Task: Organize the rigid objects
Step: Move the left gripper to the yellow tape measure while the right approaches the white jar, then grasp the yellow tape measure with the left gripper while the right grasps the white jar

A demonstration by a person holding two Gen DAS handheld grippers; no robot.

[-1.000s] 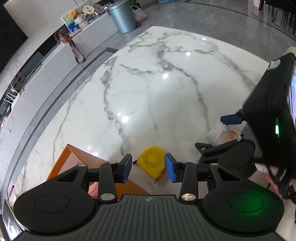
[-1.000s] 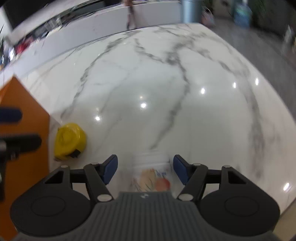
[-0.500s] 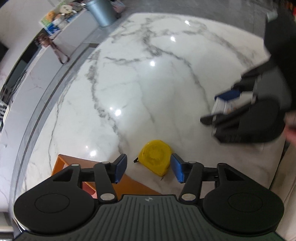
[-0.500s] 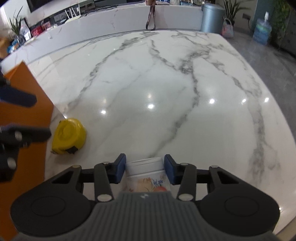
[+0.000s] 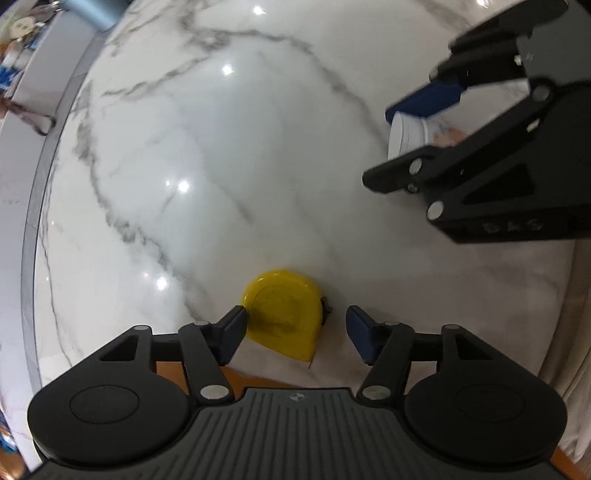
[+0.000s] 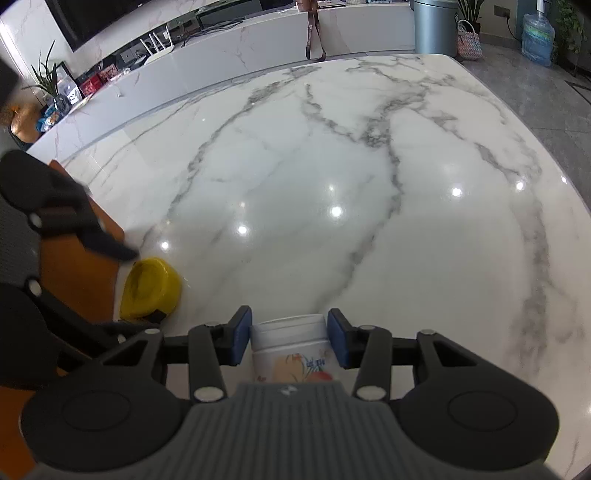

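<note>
On the glossy marble table (image 6: 332, 155), right gripper (image 6: 290, 341) fingers grasp a white jar (image 6: 291, 343); left gripper (image 5: 295, 334) fingers are opening around a yellow tape measure (image 5: 284, 314).

White marble bench (image 6: 332, 166), grey veins. Behind: grey bin (image 6: 436, 27), blue water jug (image 6: 537, 35), potted plant (image 6: 48, 81) on ledge.

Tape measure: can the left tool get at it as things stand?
Probably yes. The yellow tape measure lies flat on the marble table, between the left tool's opening jaws, nothing over it. The right tool, shut on the white jar, stays clear.
</note>
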